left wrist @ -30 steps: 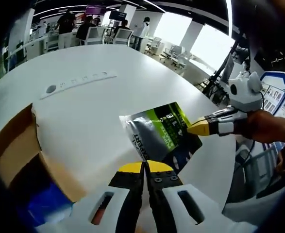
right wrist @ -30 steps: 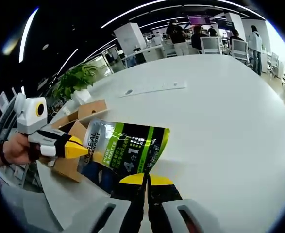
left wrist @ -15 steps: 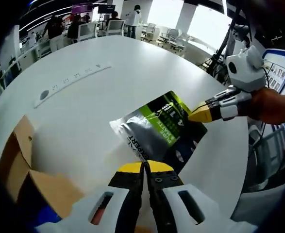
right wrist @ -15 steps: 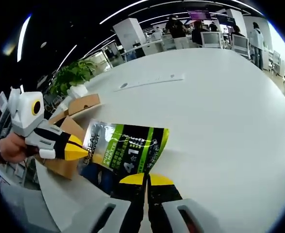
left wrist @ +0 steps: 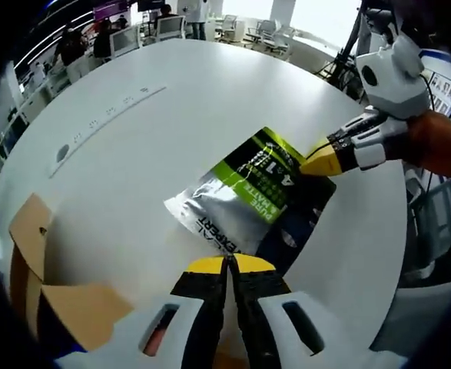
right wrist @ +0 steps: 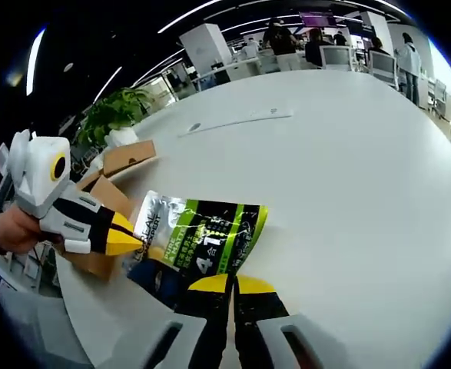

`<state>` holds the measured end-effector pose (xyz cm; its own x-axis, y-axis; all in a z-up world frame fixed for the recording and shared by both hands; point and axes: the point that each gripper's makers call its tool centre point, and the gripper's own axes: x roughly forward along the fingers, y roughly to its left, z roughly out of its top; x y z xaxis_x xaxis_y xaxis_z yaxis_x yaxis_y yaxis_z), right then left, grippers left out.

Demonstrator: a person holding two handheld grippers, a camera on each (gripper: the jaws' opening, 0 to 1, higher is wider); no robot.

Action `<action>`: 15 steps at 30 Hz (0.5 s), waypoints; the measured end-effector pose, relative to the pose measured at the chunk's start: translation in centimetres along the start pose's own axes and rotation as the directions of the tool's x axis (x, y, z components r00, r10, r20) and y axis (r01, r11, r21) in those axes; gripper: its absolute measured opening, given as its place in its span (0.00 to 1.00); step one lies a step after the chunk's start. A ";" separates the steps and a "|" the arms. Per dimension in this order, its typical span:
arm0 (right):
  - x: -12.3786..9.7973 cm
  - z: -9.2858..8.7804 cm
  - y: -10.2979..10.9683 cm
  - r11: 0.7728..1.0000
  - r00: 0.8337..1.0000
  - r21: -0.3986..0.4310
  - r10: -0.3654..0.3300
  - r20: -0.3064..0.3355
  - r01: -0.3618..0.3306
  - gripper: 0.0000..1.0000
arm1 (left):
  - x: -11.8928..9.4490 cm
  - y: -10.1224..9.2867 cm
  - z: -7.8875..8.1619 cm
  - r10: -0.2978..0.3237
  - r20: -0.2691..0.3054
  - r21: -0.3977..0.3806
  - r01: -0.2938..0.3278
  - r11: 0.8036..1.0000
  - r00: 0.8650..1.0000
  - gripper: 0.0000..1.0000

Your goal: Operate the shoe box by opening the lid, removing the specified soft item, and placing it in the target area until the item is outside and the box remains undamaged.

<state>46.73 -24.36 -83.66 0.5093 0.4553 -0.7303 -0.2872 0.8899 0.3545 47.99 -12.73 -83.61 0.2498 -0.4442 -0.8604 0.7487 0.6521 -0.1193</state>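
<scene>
Gripping opposite edges, the left tool [left wrist: 230, 265] and right tool [right wrist: 230, 283], both closed, hold a glossy silver, green and black pouch [left wrist: 250, 197] reading "EXPERT" and "4 in 1" above the round white worktop [right wrist: 340, 161], beside the brown cardboard shoe box [right wrist: 111, 201].

table: white, round top [left wrist: 210, 92], bare across most of its surface, also seen in the right gripper view [right wrist: 348, 154]
strip: long pale strip [left wrist: 106, 119] lying flat on the table toward 11 o'clock, with a round mark at one end (markings too small to read); same strip [right wrist: 237, 121] at 12 o'clock in the right gripper view
plant: green potted plant [right wrist: 114, 115] at 10 o'clock beyond the table edge
chairs: office chairs [right wrist: 340, 65] at 1 o'clock, people standing near them
</scene>
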 end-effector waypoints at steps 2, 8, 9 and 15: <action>0.2 -0.2 -0.1 1.000 1.000 0.001 -0.001 -0.006 0.001 0.00 | 0.1 -0.1 -0.1 0.000 -0.008 0.007 0.000 1.000 1.000 0.01; 0.3 -0.5 0.0 1.000 1.000 -0.006 -0.001 -0.014 0.001 0.00 | 0.3 -0.3 -0.5 0.014 -0.033 0.045 -0.013 0.999 0.999 0.01; 0.3 -0.5 0.0 1.000 1.000 -0.007 -0.002 -0.017 0.002 0.00 | 0.3 -0.2 -0.5 0.015 -0.035 0.048 -0.013 0.999 0.999 0.01; 0.5 -0.8 -0.3 1.000 1.000 0.002 -0.004 -0.028 0.004 0.00 | 0.2 -0.1 -0.7 0.016 -0.046 0.037 -0.014 0.999 0.999 0.03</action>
<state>46.42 -24.40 -84.59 0.4876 0.4504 -0.7479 -0.2830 0.8919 0.3527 47.56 -12.51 -84.13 0.2333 -0.4049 -0.8841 0.7675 0.6350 -0.0882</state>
